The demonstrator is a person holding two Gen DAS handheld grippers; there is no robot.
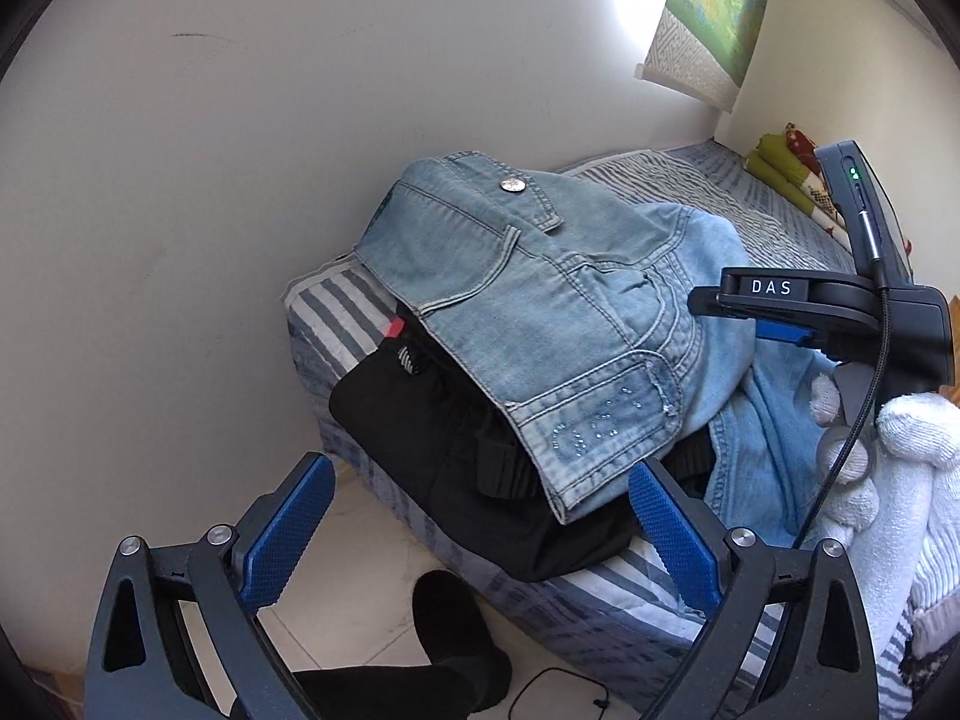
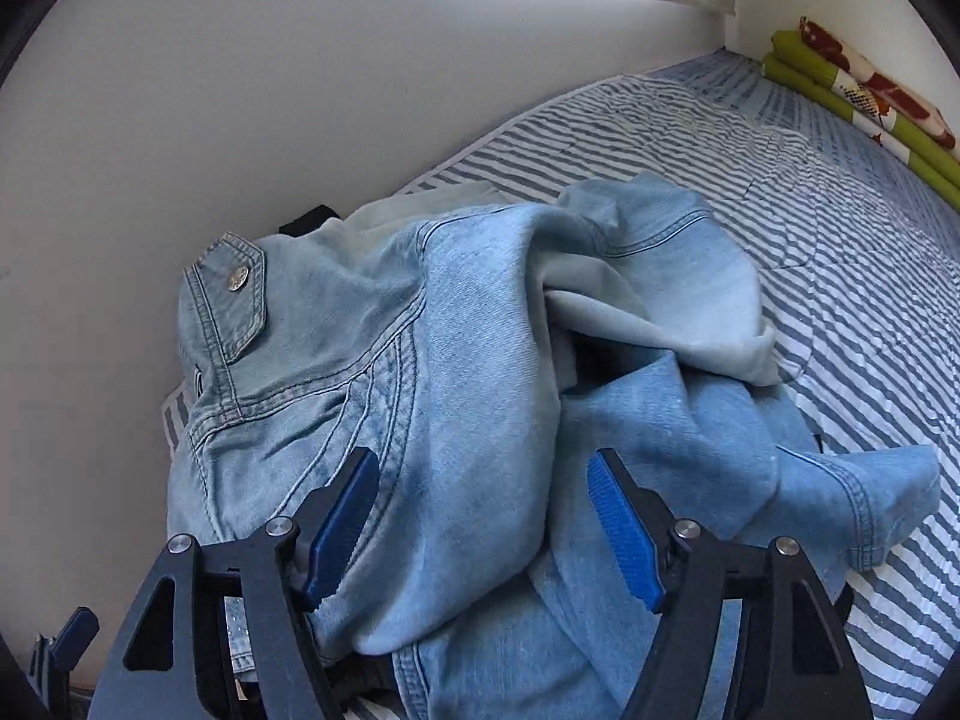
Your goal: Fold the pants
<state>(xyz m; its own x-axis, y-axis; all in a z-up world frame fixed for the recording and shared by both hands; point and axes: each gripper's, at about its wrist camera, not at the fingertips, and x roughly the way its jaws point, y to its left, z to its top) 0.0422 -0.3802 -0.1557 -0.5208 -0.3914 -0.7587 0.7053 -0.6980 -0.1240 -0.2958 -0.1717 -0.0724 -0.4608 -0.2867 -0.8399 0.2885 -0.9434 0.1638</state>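
Light blue jeans lie in a crumpled heap at the corner of a bed covered in a grey-and-white striped quilt, close against a plain wall. The waistband with its metal button sits uppermost, and a rhinestone-trimmed back pocket hangs toward the bed's edge. Under the denim lies a folded black garment — it rests on the quilt at the very corner.

The left gripper hovers just off the bed edge with its blue-padded jaws spread wide, nothing between them. The right gripper is low over the heap, jaws likewise parted, straddling a ridge of denim without pinching it; in the left wrist view it appears from the side, held by a hand in a white knitted glove.

On the tiled floor below, a foot in a black sock shows. Green-edged folded bedding lies at the bed's far end.
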